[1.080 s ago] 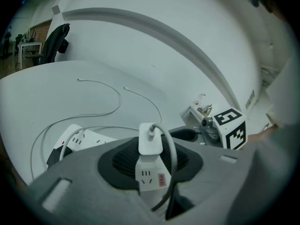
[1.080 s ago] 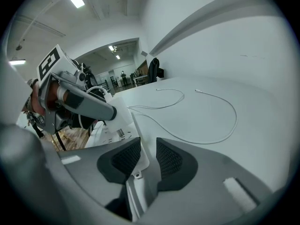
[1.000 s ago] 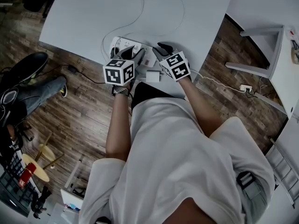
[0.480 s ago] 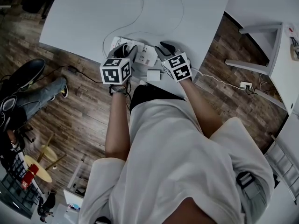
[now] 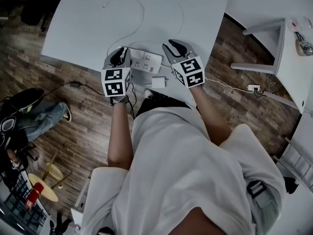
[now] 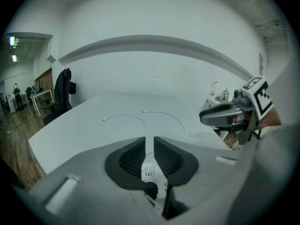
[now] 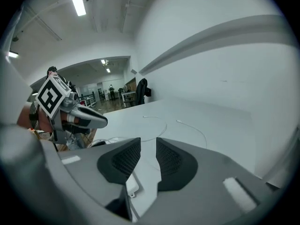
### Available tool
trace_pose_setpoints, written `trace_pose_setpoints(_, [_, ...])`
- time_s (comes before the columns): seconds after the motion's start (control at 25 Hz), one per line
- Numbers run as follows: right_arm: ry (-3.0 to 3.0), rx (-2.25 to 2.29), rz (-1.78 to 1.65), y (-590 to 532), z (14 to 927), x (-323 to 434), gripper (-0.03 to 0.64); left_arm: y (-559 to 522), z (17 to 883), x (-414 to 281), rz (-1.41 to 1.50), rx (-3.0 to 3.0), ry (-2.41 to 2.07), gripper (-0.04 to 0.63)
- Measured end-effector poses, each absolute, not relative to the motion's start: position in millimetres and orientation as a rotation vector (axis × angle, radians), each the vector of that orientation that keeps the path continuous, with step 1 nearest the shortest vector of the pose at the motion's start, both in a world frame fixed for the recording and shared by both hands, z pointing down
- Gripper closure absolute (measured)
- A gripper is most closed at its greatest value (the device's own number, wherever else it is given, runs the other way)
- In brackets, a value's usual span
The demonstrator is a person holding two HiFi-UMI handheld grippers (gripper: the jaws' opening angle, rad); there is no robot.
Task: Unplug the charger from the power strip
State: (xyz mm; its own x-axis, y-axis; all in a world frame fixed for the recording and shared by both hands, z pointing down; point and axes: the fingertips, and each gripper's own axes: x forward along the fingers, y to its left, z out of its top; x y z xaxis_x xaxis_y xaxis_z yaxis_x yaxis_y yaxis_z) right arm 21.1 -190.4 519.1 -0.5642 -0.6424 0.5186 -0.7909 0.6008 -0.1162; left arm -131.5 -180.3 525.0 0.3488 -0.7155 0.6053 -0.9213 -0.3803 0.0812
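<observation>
1 white square charger (image 5: 159, 82) lying just beside white power strip (image 5: 145, 61).

Both grippers have lifted off the power strip (image 5: 145, 61). The left gripper (image 5: 119, 58) has shifted to the strip's left end, and the right gripper (image 5: 172, 46) now hangs just past its right end. The left jaws are closing with nothing between them.

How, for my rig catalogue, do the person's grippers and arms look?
Both the left gripper and right gripper have grey shells, black ribbed pads and a white cube with black square markers. The left jaws are closing, nothing between them. White short-sleeved shirt; a band on the left wrist.
</observation>
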Motion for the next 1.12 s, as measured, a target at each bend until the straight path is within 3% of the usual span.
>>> trace_pose_setpoints(0.12, [-2.436,1.209,0.416,-199.0,482.2,24.6,0.519,-181.8,503.5,-130.7,0.638,2.252,-1.440,0.589])
trace_pose_setpoints(0.28, [-2.474,1.268,0.302,-204.3,434.4,28.0,0.549,-183.3,471.9,-129.6,0.594,2.316,-1.450,0.591])
trace_pose_setpoints(0.4, [-2.482,1.267,0.173,-203.5,403.4,28.0,0.614,-186.6,437.8,-125.3,0.572,2.402,-1.484,0.591])
trace_pose_setpoints(1.12, [-2.707,1.421,-0.367,-187.6,173.5,8.8,0.615,-180.6,208.0,-126.1,0.192,2.769,-1.720,0.591])
